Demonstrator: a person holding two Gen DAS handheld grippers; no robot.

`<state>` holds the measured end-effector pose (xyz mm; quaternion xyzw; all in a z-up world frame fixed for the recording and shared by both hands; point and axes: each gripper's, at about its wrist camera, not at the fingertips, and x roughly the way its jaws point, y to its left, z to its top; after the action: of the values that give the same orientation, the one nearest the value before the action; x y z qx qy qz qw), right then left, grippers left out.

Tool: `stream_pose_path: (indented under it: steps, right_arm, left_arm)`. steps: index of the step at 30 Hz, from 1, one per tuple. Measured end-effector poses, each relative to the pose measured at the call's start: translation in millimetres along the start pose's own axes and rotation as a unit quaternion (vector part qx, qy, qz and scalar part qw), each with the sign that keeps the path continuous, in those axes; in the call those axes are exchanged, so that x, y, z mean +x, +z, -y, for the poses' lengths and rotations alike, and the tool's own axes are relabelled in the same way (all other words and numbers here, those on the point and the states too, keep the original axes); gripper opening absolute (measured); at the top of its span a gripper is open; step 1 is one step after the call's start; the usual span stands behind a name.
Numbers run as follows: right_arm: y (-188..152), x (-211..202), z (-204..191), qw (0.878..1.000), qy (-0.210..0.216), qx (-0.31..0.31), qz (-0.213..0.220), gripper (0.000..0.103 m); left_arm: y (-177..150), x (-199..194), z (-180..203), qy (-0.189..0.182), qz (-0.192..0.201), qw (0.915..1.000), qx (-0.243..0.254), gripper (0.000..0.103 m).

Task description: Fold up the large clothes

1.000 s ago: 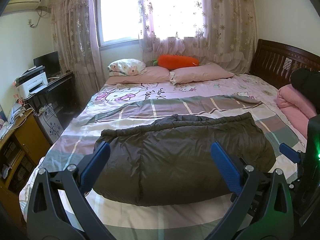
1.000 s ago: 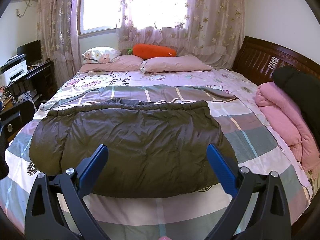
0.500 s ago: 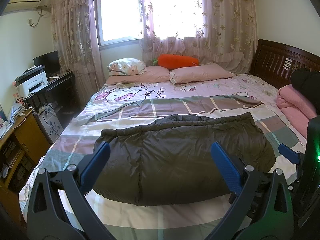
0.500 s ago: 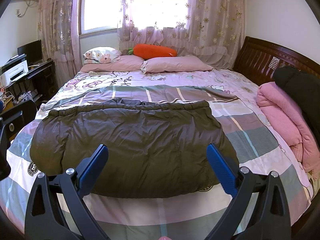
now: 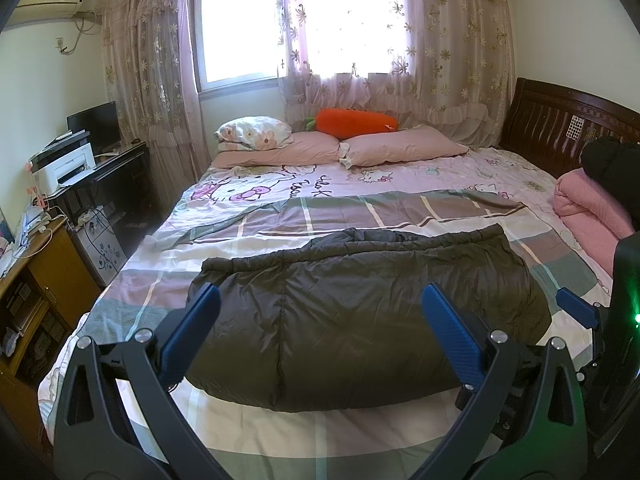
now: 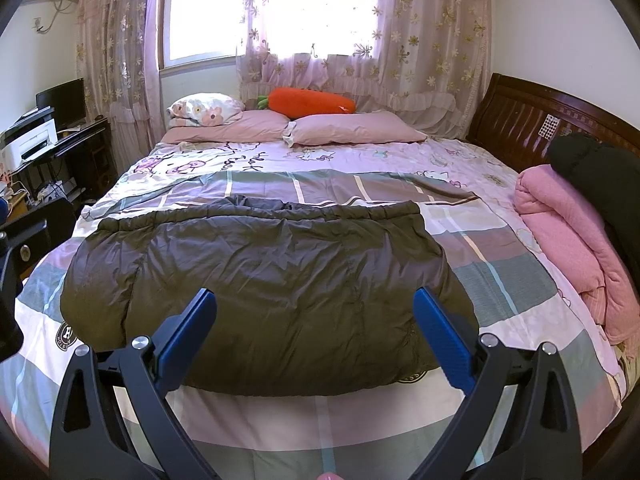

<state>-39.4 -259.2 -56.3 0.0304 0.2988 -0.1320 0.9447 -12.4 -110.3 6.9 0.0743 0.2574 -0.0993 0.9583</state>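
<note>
A dark olive padded jacket (image 5: pixel 360 304) lies folded into a wide block on the plaid bedspread (image 5: pixel 256 432), near the foot of the bed; it also shows in the right wrist view (image 6: pixel 272 280). My left gripper (image 5: pixel 320 300) is open and empty, held above the near edge of the jacket. My right gripper (image 6: pixel 314 300) is open and empty too, above the jacket's near right part. The right gripper's body shows at the right edge of the left wrist view (image 5: pixel 576 312).
Two pink pillows (image 5: pixel 400 148), a floral pillow (image 5: pixel 252 132) and an orange carrot cushion (image 5: pixel 352 124) lie at the window end. A pink quilt (image 6: pixel 560 224) and a dark bundle (image 6: pixel 600 176) lie by the wooden headboard (image 6: pixel 520 120). A desk with a printer (image 5: pixel 64 168) stands left.
Both grippers have drifted very slightly; the jacket has stayed in place and both grippers have stayed open.
</note>
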Motion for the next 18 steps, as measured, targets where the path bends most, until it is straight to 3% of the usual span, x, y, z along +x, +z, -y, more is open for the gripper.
stream_pose_path:
  steps: [18]
  right_arm:
    - [-0.4, 2.1, -5.3, 1.000, 0.001, -0.004, -0.001, 0.099]
  left_arm:
    - [-0.8, 0.0, 0.3, 0.002, -0.001, 1.0000, -0.002, 0.101]
